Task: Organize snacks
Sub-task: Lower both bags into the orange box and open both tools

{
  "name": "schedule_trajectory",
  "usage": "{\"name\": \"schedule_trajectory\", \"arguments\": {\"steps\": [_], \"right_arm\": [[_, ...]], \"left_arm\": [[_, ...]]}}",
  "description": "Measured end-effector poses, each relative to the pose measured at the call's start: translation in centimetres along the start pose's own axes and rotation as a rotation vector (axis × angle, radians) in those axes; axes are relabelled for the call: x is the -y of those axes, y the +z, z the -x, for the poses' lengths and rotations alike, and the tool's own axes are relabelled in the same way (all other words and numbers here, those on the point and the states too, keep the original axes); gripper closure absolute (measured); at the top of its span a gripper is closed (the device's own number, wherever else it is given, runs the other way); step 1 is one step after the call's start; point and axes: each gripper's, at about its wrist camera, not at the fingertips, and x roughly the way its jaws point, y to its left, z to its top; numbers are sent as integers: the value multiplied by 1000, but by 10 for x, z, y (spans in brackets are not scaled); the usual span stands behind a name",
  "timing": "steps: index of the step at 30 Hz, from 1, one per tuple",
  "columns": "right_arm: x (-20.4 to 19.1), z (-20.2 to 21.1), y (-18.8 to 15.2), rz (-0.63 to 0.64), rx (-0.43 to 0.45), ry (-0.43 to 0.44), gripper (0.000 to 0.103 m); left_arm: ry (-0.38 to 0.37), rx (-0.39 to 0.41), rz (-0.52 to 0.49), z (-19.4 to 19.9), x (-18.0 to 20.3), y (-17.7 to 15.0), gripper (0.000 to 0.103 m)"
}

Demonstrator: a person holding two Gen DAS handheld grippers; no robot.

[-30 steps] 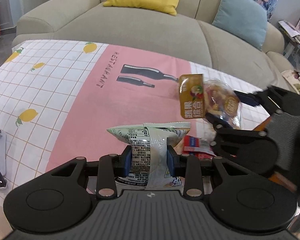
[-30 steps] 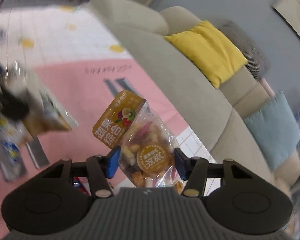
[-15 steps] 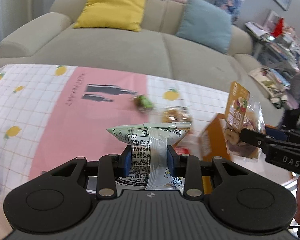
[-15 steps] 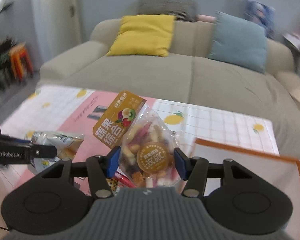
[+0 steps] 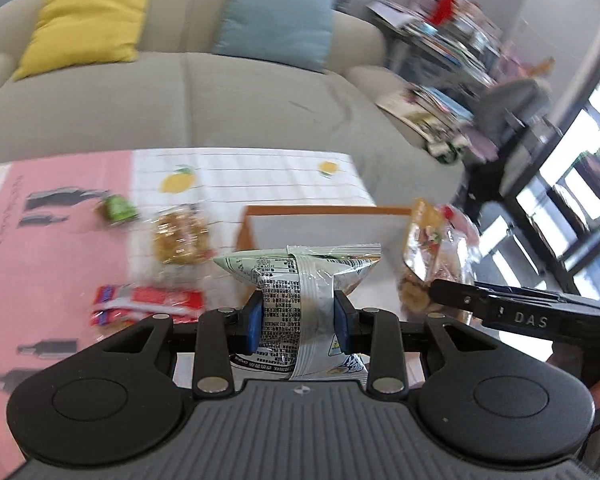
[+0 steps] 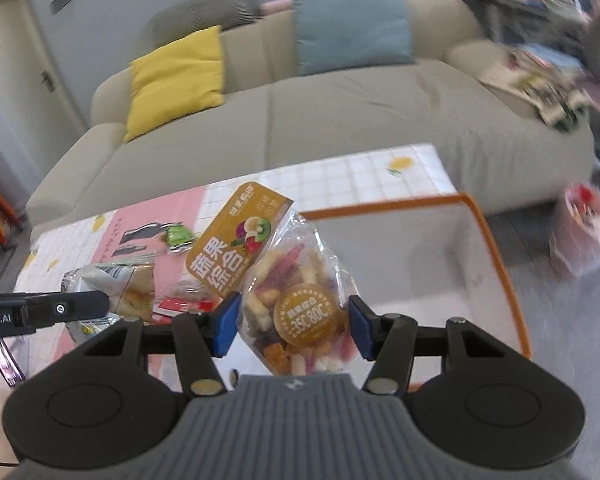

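From the left wrist, the left gripper (image 5: 296, 322) is clenched on a pale green snack packet (image 5: 300, 280); the orange-rimmed box (image 5: 324, 211) lies just beyond it, a red packet (image 5: 148, 304) to its left.

From the right wrist, the right gripper (image 6: 294, 326) grasps a clear fruit-chip bag (image 6: 296, 288) over the box (image 6: 496, 248).

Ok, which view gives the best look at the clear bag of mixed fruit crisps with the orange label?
The right wrist view: the clear bag of mixed fruit crisps sits centred between the right gripper jaws, label readable. The left wrist view shows it only blurred at the right, partly behind that gripper.
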Motion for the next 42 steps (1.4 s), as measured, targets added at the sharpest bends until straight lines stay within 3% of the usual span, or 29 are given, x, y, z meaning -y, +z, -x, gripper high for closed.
{"name": "schedule_trajectory", "arguments": {"steps": [4,14,21,31,42], "right_arm": [[28,2,-1,-53,-17,-29,48],[65,-31,-2,-123,-126,-78,48],[74,-59,7,-134,-195,-111,48],[84,-102,9,-145,-356,-155,48],[81,-129,4,-112,-449,-200,47]], "left_arm": [[-44,-53,-49,-26,28,6,64],[6,-206,-160,-90,55,8,64],[48,-277,-204,-114,57,14,64],[108,-348,-360,-145,75,6,64],[139,-464,-383,-182,71,-9,62]]}}
